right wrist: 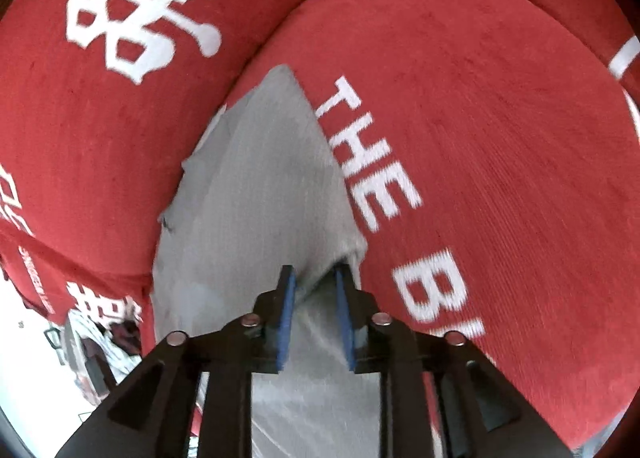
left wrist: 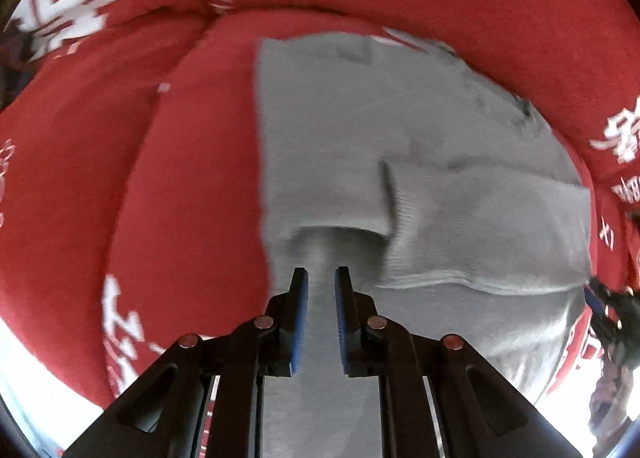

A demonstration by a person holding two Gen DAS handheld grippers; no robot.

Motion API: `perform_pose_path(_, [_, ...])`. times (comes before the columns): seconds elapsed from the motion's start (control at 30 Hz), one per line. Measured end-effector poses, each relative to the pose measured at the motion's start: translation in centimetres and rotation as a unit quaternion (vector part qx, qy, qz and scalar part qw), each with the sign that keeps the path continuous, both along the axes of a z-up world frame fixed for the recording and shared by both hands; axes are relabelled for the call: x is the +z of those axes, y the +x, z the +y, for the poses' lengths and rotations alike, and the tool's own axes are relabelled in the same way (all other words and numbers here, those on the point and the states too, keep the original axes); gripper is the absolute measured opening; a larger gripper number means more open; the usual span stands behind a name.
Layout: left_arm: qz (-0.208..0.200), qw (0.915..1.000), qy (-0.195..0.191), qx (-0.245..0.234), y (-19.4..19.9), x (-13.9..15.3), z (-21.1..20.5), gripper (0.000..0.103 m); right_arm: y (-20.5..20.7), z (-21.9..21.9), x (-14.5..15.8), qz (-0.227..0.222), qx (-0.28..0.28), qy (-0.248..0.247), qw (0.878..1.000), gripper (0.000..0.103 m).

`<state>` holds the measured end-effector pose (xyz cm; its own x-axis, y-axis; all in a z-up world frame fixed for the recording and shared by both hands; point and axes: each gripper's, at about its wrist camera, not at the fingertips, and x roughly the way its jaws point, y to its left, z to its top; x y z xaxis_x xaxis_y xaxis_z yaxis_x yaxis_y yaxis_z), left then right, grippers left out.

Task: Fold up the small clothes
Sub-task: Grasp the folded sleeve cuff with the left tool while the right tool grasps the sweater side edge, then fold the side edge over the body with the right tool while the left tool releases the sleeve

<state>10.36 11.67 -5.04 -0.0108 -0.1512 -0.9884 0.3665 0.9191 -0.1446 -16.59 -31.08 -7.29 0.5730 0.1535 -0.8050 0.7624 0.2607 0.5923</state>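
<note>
The left gripper's (left wrist: 321,278) fingers (left wrist: 301,298) stand narrowly apart, pinching a raised ridge of the grey garment (left wrist: 340,130). The right gripper's (right wrist: 315,278) fingers (right wrist: 289,290) stand slightly wider, a bunched corner of the garment (right wrist: 264,186) between them; whether they press it I cannot tell. The garment lies on a red cushion (right wrist: 480,118) with white lettering, against its raised back.

The left tongs (left wrist: 321,278) point straight down, their blue-padded fingers (left wrist: 301,312) set close together with a narrow fold of grey cloth (left wrist: 320,138) pinched up between them. The right tongs (right wrist: 316,278) slant downward, their fingers (right wrist: 285,314) slightly wider apart, with bunched grey cloth between the pads.
</note>
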Motion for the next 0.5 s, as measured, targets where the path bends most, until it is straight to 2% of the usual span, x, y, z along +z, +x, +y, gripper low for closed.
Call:
perform_pose_path(0.13, [-0.044,0.9989,0.001,0.013,2.1,1.3,0.9,0.015,1.6,2.9,0.5,-0.030,0.038,0.030,0.998,0.030])
perform_pose_path(0.27, [-0.066,0.9977,-0.014,0.004,3.9,1.3,-0.2,0.015,6.2,7.9,0.2,-0.067,0.103,0.080,0.989,0.032])
perform_pose_path(0.3, [-0.065,0.9978,-0.008,-0.006,4.0,0.8,-0.7,0.015,7.1,9.1,0.1,-0.076,0.114,0.091,0.986,0.032])
perform_pose_path(0.43, [-0.067,0.9932,0.068,-0.066,3.1,-2.9,-1.5,0.015,12.2,13.9,-2.0,-0.101,0.135,0.149,0.974,0.034])
perform_pose_path(0.5, [-0.095,0.9909,0.061,-0.073,2.6,-2.7,-0.6,0.031,14.2,15.1,-3.1,-0.104,0.127,0.166,0.972,0.038])
